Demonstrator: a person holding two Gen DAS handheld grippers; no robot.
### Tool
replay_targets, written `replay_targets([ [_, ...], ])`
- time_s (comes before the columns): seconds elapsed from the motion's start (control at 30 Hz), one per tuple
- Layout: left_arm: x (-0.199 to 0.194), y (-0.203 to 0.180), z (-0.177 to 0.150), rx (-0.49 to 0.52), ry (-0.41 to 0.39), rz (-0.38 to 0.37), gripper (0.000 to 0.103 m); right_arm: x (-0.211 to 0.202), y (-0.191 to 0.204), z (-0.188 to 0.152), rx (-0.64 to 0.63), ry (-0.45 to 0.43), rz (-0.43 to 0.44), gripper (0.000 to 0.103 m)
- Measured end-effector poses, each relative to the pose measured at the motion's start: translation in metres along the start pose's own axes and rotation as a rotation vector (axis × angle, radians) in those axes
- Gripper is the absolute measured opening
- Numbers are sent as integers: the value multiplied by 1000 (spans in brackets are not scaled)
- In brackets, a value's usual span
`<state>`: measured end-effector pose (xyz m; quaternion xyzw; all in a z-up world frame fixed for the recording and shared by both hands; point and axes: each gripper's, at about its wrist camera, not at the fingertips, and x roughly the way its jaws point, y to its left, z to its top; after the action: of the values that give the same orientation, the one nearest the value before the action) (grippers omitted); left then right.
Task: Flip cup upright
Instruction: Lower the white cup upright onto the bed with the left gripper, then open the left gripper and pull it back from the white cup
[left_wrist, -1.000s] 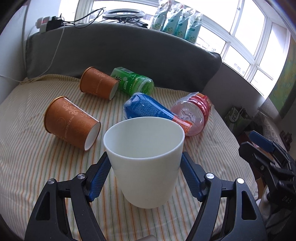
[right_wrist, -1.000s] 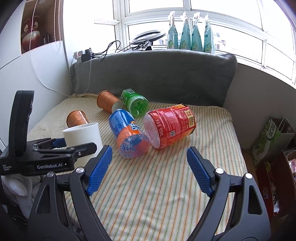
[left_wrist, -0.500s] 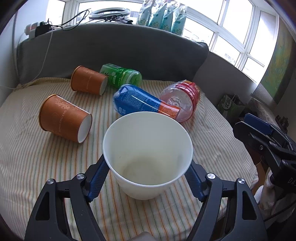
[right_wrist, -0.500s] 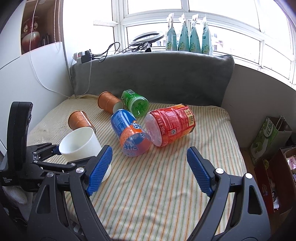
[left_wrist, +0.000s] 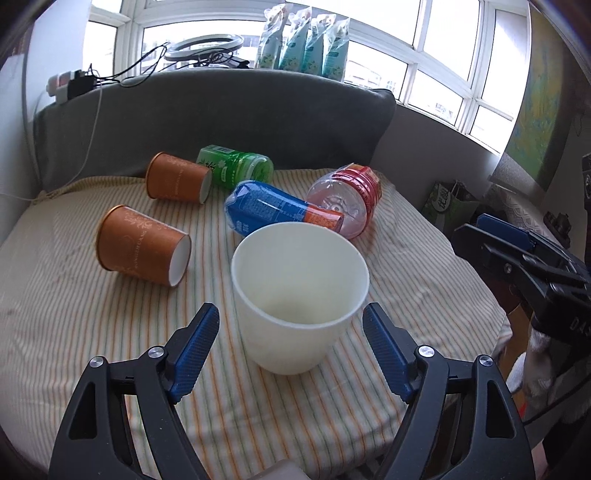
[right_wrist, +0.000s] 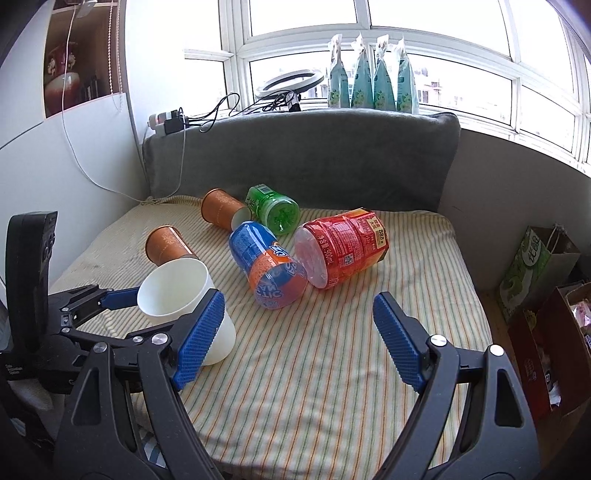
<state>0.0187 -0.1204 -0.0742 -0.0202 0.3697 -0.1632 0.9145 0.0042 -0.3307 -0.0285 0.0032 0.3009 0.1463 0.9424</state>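
Note:
A white cup (left_wrist: 299, 295) stands mouth-up on the striped cloth, leaning slightly; it also shows in the right wrist view (right_wrist: 184, 306). My left gripper (left_wrist: 291, 350) is open, with its blue pads apart on either side of the cup and not touching it. My right gripper (right_wrist: 299, 339) is open and empty, above the cloth to the right of the cup. Two orange paper cups lie on their sides: a near one (left_wrist: 142, 245) and a far one (left_wrist: 177, 182).
A blue bottle (left_wrist: 273, 212), a red bottle (left_wrist: 347, 201) and a green bottle (left_wrist: 236, 170) lie on their sides behind the white cup. A grey cushion (left_wrist: 221, 118) backs the surface. The cloth's edge drops off at right beside a paper bag (right_wrist: 535, 269).
My left gripper has opened and let go of the white cup, which now stands on the cloth. The gripper has drawn back a little. The right gripper has barely moved.

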Motion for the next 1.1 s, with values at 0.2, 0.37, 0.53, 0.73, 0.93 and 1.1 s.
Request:
replay_targets([
  [0.2, -36, 4, -10, 38, -74, 28, 80, -9, 5, -2, 14, -16, -8, 85],
  [0.37, -75, 11, -14, 47, -201, 75, 80, -20, 16, -7, 15, -55, -40, 90],
  [0.53, -104, 25, -18, 11, -319, 116, 80, -33, 31, -13, 27, -113, -88, 93],
  [0.73, -132, 36, -23, -2, -461, 217, 84, -45, 42, -16, 59, -191, -173, 103],
  [0.93, -146, 52, -18, -39, -520, 261, 86, -57, 52, -14, 53, -253, -214, 103],
  [1.1, -149, 59, -17, -59, -530, 274, 86, -64, 55, -9, 65, -296, -228, 103],
])
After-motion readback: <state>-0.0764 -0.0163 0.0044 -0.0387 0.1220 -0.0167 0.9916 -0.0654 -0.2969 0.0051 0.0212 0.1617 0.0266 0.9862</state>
